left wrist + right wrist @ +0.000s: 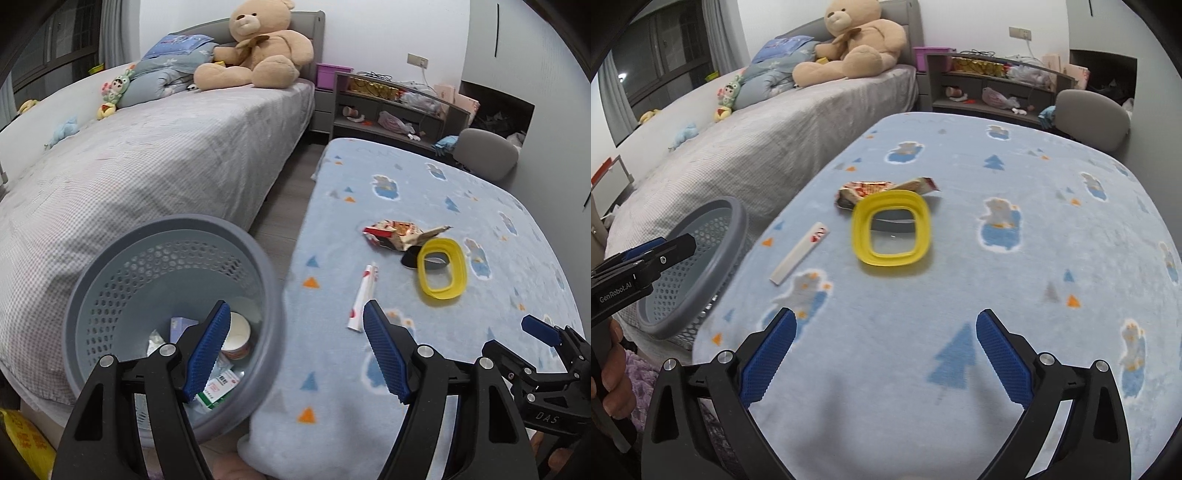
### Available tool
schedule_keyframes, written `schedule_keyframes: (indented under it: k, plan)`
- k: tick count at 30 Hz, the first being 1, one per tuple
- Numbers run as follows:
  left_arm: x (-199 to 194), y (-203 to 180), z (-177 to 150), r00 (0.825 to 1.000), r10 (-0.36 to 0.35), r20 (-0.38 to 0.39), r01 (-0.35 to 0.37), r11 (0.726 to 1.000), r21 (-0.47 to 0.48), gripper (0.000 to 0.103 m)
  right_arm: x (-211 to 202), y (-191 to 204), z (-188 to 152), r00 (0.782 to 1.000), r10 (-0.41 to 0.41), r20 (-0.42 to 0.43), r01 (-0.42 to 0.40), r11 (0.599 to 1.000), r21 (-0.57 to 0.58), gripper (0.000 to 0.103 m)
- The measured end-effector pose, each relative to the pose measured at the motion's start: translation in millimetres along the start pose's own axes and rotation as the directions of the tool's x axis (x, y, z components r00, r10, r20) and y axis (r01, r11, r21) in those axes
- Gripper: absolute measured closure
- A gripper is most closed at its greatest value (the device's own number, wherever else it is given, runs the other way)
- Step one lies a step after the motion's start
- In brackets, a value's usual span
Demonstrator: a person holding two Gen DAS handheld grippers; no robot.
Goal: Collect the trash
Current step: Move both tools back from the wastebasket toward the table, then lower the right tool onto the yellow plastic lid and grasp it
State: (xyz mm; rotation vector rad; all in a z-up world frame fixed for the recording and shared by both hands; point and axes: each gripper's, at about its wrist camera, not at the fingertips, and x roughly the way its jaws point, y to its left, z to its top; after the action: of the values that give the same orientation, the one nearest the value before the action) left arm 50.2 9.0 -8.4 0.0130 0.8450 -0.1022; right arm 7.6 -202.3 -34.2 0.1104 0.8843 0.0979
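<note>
A grey perforated bin (92, 280) stands between the bed and the blue blanket-covered table (461, 332); it holds a paper cup (238, 334), a green-white box (218, 389) and other scraps. On the table lie a yellow plastic ring lid (441, 273), a crumpled red-white wrapper (395, 232) and a white chopstick sleeve (362, 295). My left gripper (295, 314) is open and empty over the bin's right rim. My right gripper (884, 325) is open and empty above the table, short of the yellow lid (891, 232), the wrapper (875, 190) and the sleeve (799, 257). The bin (701, 266) is at its left.
A bed (147, 166) with a large teddy bear (258, 48) and small toys runs along the left. A grey shelf unit (391, 107) with clutter and a grey chair back (484, 151) stand behind the table. A yellow bag (26, 443) lies at lower left.
</note>
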Motion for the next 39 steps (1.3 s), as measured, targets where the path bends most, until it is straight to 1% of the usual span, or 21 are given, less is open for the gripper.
schedule_keyframes:
  k: [9,20,30,39]
  plan:
    - [15.7,-32.6,2.7,1.0,-0.011,-0.019,0.012,0.998,0.054,0.032,0.7,-30.8,-2.5,1.0,-0.011,0.008,0.011,0.999,0.053,0.006]
    - [35.2,-54.3,13.0,0.999,-0.019,-0.027,0.021,0.997,0.077,0.032,9.2,-43.9,8.0,1.0,-0.006,0.014,0.005,0.998,0.07,0.006]
    - [55.9,-49.4,15.4,0.998,-0.022,-0.059,0.026,0.998,0.057,0.032,29.2,-45.7,20.1,1.0,0.005,-0.003,-0.004,0.996,0.088,0.006]
    - [67.8,-43.5,13.4,0.998,0.002,-0.07,0.002,0.998,0.061,0.032,46.6,-39.8,27.9,1.0,0.016,-0.016,-0.014,0.995,0.096,0.006]
